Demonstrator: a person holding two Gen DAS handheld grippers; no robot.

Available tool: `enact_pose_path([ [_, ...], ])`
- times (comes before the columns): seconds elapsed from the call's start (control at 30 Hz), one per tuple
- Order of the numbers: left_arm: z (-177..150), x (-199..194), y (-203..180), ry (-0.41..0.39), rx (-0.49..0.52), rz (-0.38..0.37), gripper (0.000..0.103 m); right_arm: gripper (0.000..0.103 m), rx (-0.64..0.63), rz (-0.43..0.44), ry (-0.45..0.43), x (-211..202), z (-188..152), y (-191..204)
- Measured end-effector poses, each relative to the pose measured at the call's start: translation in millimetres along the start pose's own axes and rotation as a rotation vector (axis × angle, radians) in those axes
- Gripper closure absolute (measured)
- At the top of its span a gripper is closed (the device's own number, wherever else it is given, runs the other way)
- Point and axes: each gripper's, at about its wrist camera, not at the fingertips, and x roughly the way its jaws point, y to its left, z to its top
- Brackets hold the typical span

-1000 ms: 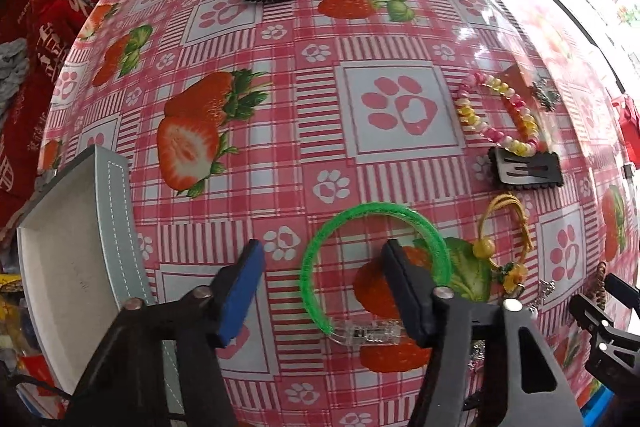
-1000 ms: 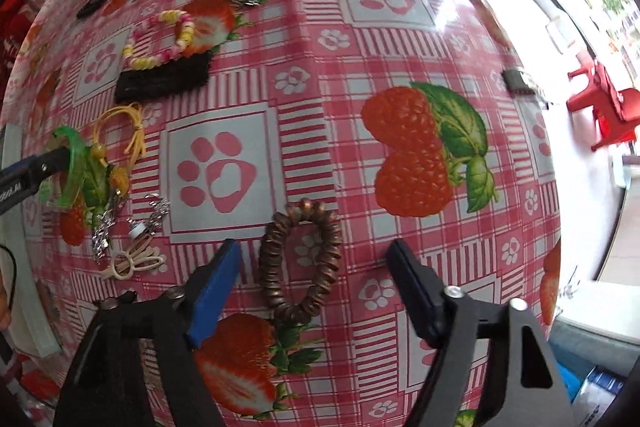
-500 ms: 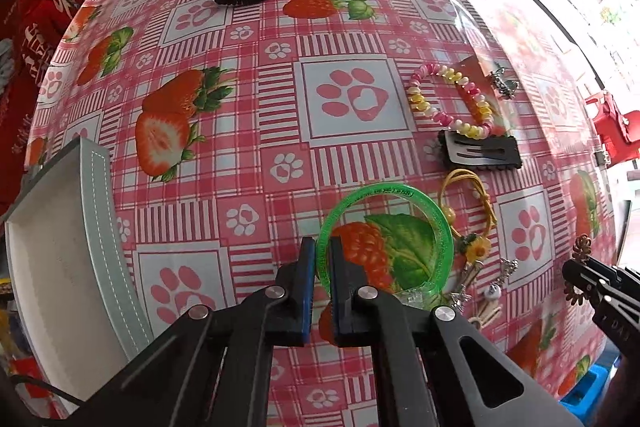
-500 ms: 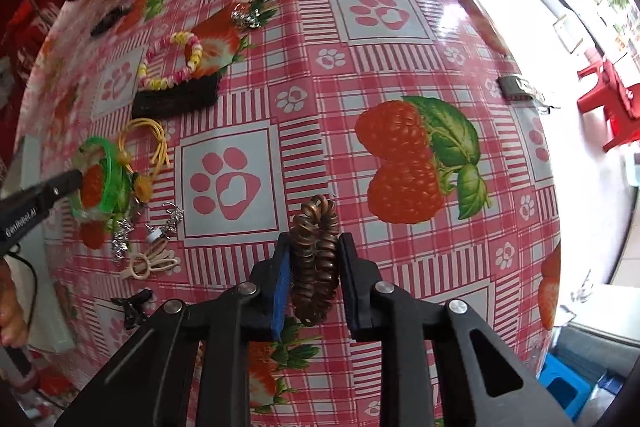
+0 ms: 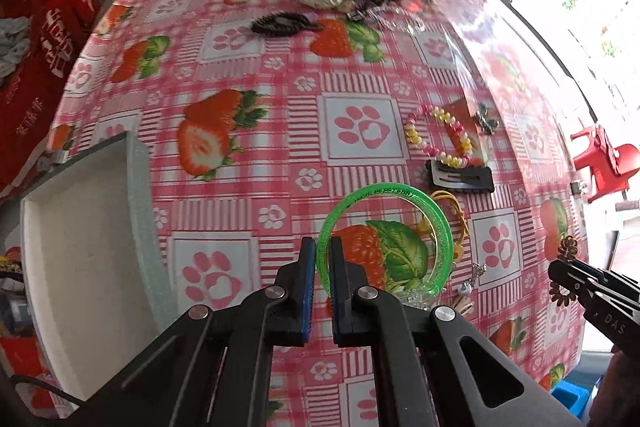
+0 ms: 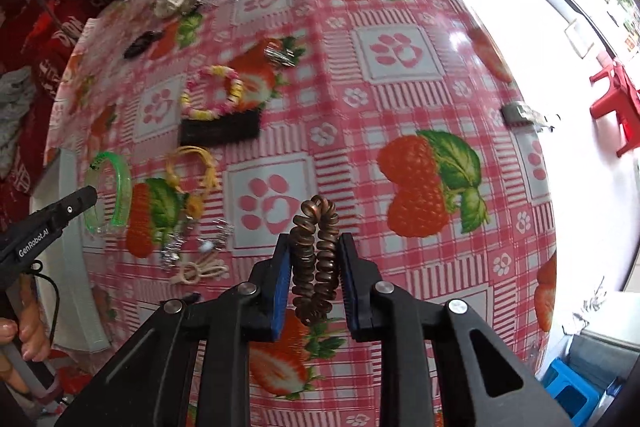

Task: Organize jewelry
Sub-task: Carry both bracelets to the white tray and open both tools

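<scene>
White tray [image 5: 80,247] cut off at left edge; small charm [image 5: 487,121] indistinct.

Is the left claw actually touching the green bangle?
Touching. Left wrist view shows the left claw shut on the green bangle, both pads pressed against its rim.

Two close wrist views, shared tablecloth [image 5: 280,115]
</scene>
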Motion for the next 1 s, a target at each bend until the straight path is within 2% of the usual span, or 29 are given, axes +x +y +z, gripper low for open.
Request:
enact_pose_path([
  [0.23,-13,-31,49,-0.037,-0.096,0.023,0.090,0.078,-0.085,0.062,-0.033,-23,9,38],
  [0.53,-41,-54,130,-0.061,-0.235,0.106,0.090,0.078,-0.252,0.153,-0.047,-24,18,130],
  [0.77,-55,-53,197,-0.077,-0.354,0.162,0.090,0.078,-0.379,0.271,-0.021,-18,21,216],
  [1.0,-44,-34,237,-0.098,-0.406,0.205,0.090,0.078,-0.492,0.336,0.001,7,24,300],
])
